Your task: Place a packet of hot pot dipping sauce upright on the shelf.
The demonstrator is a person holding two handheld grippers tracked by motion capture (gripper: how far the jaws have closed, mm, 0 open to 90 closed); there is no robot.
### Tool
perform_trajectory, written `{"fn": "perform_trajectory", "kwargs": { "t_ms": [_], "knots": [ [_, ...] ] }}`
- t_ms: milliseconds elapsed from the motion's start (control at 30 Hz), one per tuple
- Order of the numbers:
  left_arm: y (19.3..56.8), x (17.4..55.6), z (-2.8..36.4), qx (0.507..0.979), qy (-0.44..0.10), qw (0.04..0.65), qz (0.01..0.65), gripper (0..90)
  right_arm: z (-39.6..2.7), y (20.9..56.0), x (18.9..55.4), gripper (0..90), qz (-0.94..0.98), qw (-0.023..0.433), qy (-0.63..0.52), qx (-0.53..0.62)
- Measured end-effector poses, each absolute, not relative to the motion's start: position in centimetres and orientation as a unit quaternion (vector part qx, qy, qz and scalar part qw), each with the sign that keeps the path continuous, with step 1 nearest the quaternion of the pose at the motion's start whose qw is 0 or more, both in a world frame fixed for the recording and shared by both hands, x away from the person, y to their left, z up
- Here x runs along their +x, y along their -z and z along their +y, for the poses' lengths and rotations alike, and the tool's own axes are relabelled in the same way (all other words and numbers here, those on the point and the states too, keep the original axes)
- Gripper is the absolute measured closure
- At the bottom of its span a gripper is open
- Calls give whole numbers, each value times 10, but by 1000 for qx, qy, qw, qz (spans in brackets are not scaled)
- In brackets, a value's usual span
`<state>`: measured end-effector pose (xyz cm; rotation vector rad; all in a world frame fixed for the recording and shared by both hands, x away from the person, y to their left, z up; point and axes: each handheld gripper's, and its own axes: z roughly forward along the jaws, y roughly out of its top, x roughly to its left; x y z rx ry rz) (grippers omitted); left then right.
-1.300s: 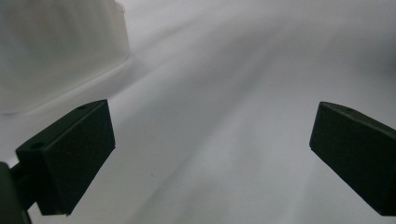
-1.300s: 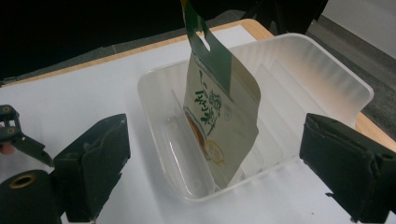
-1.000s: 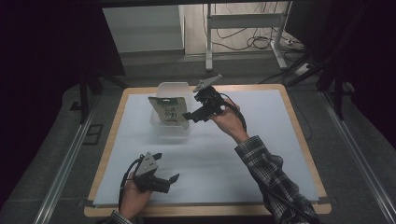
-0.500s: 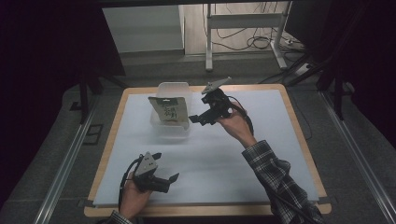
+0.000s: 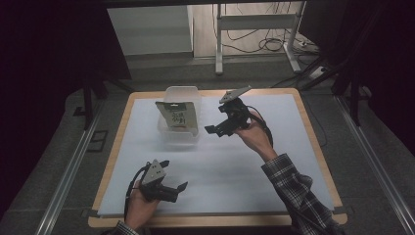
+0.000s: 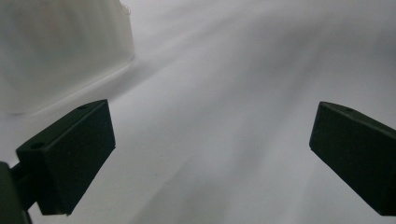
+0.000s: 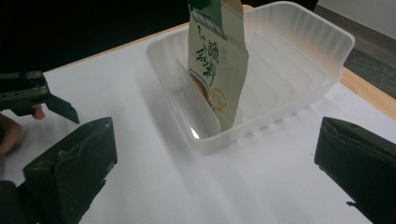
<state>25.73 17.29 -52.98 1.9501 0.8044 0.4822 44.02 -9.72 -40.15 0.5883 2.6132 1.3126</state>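
White sheet covering the wooden table (image 5: 313, 147), dark room around it, cables on the floor behind.

We're holding the right gripper (image 5: 219, 128) just right of the tray, jaws spread wide with nothing between them; they've just been opening further. In the right gripper view both black jaws are framing the tray from either side, clear of it, not touching.

We're looking at a translucent plastic tray (image 7: 308, 51) with ribbed dividers, sitting on the sheet near the far edge of the table. A green-and-cream packet (image 7: 217, 60) is standing upright inside it, leaning slightly against a divider at the near end, with printed text facing us. In the high view the packet (image 5: 177, 116) is sitting in the tray's (image 5: 182, 93) front half.

We're resting the left gripper (image 5: 178, 188) low near the front edge of the table, well apart from the tray. Its jaws are also standing wide open, empty, pointing across bare sheet. The left gripper view is catching a corner of the tray (image 6: 60, 56) at top left, blurred.
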Motion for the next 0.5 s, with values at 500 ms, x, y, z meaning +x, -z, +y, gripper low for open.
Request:
{"fn": "perform_trajectory", "kwargs": {
  "t_ms": [500],
  "knots": [
    [530,257,172,795,-197,470,330,0,-120,413,426,0,871,88,-436,208]
  ]
}}
